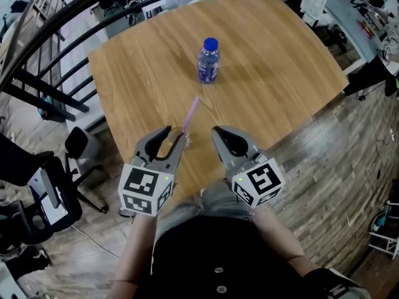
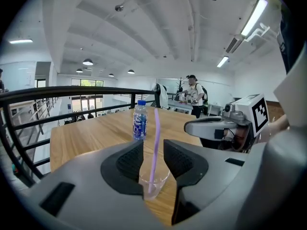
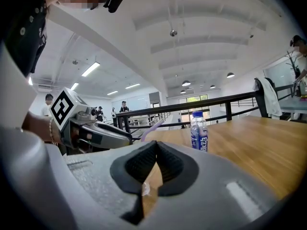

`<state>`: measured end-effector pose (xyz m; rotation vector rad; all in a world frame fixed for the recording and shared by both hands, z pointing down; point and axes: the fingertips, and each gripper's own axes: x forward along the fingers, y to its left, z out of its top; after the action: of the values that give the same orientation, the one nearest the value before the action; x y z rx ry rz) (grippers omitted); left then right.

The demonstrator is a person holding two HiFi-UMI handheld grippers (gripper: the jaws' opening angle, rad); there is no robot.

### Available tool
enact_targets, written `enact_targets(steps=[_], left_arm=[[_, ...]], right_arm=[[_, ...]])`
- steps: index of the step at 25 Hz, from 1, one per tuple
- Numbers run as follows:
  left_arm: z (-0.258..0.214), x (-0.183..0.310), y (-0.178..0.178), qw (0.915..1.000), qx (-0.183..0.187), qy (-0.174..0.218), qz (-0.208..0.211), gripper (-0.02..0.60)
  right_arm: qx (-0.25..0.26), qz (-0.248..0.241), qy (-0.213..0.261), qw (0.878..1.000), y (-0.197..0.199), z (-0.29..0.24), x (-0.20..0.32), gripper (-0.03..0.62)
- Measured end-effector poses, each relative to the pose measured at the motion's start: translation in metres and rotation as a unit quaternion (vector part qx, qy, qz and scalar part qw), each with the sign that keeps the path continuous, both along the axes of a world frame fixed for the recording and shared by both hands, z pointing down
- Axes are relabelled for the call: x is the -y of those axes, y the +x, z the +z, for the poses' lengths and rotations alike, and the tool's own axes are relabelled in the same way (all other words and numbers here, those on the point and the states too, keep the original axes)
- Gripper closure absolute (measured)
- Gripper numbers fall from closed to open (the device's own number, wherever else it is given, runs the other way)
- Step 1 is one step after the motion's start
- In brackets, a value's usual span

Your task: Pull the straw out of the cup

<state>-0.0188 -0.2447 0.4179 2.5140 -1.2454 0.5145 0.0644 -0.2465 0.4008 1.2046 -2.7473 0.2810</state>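
A clear plastic cup (image 2: 156, 180) stands near the front edge of the wooden table (image 1: 280, 73), with a purple straw (image 2: 156, 143) leaning out of it. My left gripper (image 2: 153, 146) is open, and the cup and straw sit in the gap between its jaws; the pads do not press on either. In the head view the straw (image 1: 191, 113) slants up and away from the left gripper (image 1: 176, 137). My right gripper (image 1: 217, 131) hovers just right of the cup, shut with nothing in it; its pads meet at the tips in the right gripper view (image 3: 156, 143).
A small water bottle (image 1: 209, 61) with a blue cap and blue label stands upright mid-table, beyond the cup. A black railing (image 1: 75, 8) runs past the table's far and left sides. Office chairs (image 1: 37, 192) stand on the floor to the left.
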Motion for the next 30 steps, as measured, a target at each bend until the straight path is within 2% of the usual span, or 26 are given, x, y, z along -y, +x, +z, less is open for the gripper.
enact_targets(steps=[5, 16, 24, 30], left_arm=[[0.006, 0.008, 0.007, 0.9996, 0.022, -0.014, 0.009, 0.456], [0.018, 0.021, 0.021, 0.9982, 0.038, -0.043, 0.016, 0.439], [0.025, 0.024, 0.028, 0.9971, 0.050, -0.055, 0.016, 0.440], [0.027, 0.028, 0.026, 0.9972, 0.051, -0.055, 0.005, 0.503]], right_arm=[[0.001, -0.020, -0.013, 1.000, 0.001, 0.012, 0.009, 0.595], [0.009, -0.053, -0.028, 0.998, 0.001, 0.027, 0.024, 0.595], [0.009, -0.059, -0.029, 0.998, 0.008, 0.028, 0.033, 0.595], [0.011, -0.065, -0.029, 0.997, 0.006, 0.029, 0.034, 0.595]])
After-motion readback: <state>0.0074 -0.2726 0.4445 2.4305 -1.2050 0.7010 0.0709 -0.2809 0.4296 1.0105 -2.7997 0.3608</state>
